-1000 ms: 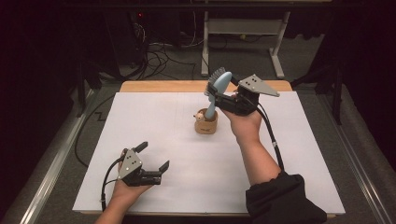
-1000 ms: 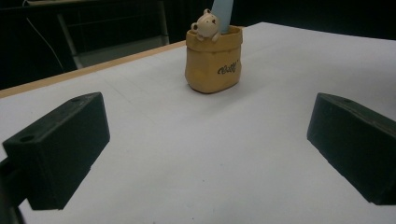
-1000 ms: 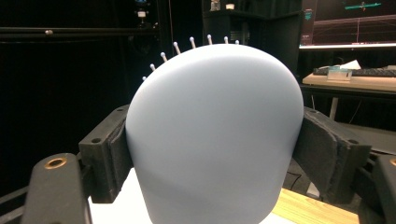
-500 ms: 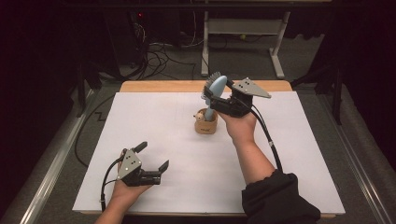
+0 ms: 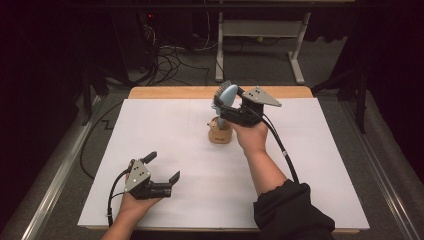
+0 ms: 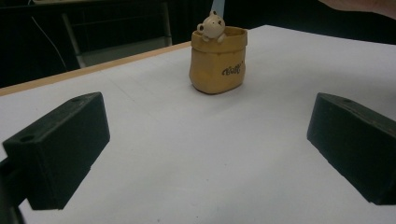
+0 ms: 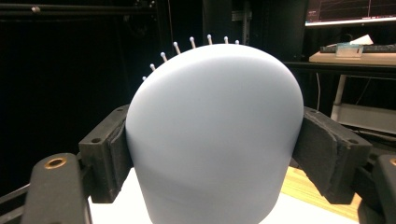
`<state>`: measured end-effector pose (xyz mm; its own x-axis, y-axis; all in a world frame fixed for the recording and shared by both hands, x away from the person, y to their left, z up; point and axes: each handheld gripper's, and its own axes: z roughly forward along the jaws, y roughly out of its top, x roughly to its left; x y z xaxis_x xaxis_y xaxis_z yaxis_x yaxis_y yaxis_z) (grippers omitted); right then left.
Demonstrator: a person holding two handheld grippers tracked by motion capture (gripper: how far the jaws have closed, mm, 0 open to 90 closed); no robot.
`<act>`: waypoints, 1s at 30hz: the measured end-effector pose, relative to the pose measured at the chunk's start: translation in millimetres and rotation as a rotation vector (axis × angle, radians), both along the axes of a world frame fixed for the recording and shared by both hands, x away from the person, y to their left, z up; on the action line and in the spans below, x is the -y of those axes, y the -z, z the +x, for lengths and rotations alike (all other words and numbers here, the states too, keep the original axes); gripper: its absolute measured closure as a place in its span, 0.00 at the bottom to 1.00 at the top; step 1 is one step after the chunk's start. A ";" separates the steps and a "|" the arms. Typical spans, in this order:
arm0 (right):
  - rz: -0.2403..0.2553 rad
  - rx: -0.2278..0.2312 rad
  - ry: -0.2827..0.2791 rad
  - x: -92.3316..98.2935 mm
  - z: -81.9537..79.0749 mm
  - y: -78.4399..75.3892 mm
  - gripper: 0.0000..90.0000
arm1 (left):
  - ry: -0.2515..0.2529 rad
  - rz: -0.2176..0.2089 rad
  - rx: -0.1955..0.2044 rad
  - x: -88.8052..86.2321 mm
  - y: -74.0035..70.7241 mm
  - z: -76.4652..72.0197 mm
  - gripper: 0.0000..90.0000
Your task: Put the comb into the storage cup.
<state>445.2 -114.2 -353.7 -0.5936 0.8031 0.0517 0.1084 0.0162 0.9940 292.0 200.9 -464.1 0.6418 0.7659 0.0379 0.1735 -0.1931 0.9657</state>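
My right gripper [image 5: 225,108] is shut on the head of a light blue hairbrush [image 5: 228,95], held above the table's far middle. In the right gripper view both pads [image 7: 110,154] press the sides of the brush's rounded back [image 7: 215,126], with bristle tips showing over its top. The handle points down at a tan sack-shaped holder [image 5: 220,133] with a small bear figure [image 6: 211,24] on its rim. I cannot tell whether the handle's tip is inside. My left gripper [image 5: 163,166] rests open on the white sheet at the front left, and its jaws frame the holder [image 6: 217,60] from a distance.
A white sheet [image 5: 310,150] covers the table, and a wooden edge [image 5: 170,92] shows at the far side. Beyond the table are a metal stand [image 5: 260,30] and cables [image 5: 170,60] on the floor. Metal rails [image 5: 55,175] run beside the table.
My right hand has come down and slightly left with the brush, bringing the handle closer to the holder. The left gripper has stayed in place.
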 end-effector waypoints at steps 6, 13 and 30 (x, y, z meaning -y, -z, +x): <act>-0.008 -0.004 -0.003 -3.7 3.6 7.4 0.23 | -0.004 -0.011 0.005 -1.8 -0.4 -0.3 0.00; -0.003 -0.007 -0.001 -4.5 5.9 11.6 0.23 | -0.002 -0.010 0.007 -1.5 -0.3 -0.8 0.00; 0.031 -0.072 0.001 8.7 9.7 10.3 0.23 | 0.003 -0.004 0.000 -1.0 -0.1 -1.2 0.00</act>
